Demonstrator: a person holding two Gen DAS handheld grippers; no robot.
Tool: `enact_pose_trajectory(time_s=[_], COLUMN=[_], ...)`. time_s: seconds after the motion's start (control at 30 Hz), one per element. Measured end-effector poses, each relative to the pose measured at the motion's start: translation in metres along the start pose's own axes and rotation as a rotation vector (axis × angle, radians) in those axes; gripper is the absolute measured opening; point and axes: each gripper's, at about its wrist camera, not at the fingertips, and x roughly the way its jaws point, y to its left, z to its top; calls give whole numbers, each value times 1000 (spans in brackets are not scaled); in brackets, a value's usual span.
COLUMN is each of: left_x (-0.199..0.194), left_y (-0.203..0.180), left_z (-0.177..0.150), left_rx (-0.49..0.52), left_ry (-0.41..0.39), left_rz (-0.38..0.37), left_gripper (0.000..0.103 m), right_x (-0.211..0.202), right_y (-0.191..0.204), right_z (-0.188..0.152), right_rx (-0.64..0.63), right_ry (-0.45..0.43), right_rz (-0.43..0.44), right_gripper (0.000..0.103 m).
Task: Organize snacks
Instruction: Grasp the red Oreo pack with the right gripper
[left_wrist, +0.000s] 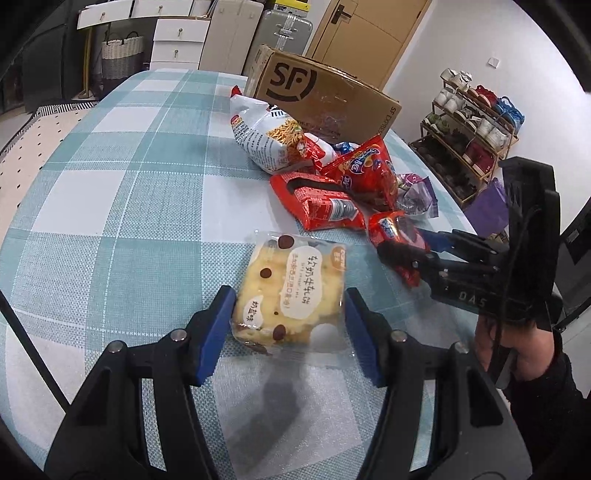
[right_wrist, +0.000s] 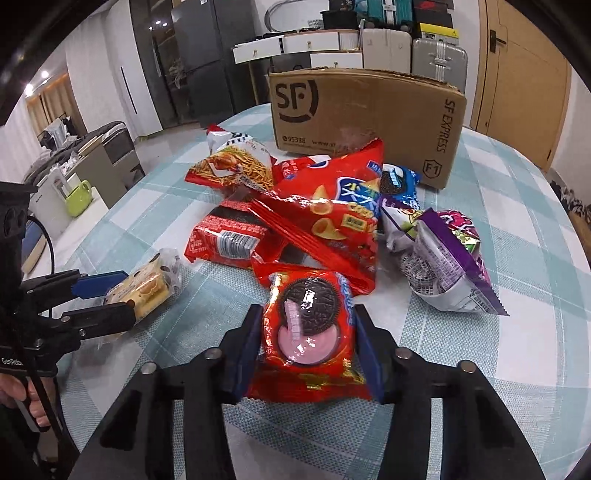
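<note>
Indoors, checked tablecloth (left_wrist: 129, 192) beneath cardboard box (right_wrist: 365, 118)

Both views are lit pretty evenly by indoor light, bright enough, colours a bit cool. Heavy fisheye bend: the checked tablecloth (left_wrist: 122, 192) curves away and black vignette eats the corners. Soft grey shadow sits under the nougat biscuit pack (left_wrist: 291, 295) in the left wrist view. Glare streaks on the red Oreo pack (right_wrist: 310, 325) and the shiny chip bag (right_wrist: 332, 206). Two ceiling spots (right_wrist: 37, 79) blow out at far left. Background is soft, centre reasonably sharp.
</note>
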Motion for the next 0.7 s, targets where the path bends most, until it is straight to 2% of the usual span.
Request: enact_pose_trajectory(time_s=[0.17,0.4,0.7], left_x=[-1,-9,-26], left_y=[1,-2,-16], left_z=[2,3,7], left_rx=[-12,-17,0], left_ry=[5,-5,-34], left_rz=[-4,13,20], left_gripper=[57,57,57], right_x=[-3,-25,-60], right_y=[-3,-6,-6], right_z=[-2,-8,-13], right_rx=[28,54,56], right_ry=[-14,-81,-140], right_rz=[20,69,75], right_gripper=[45,45,45])
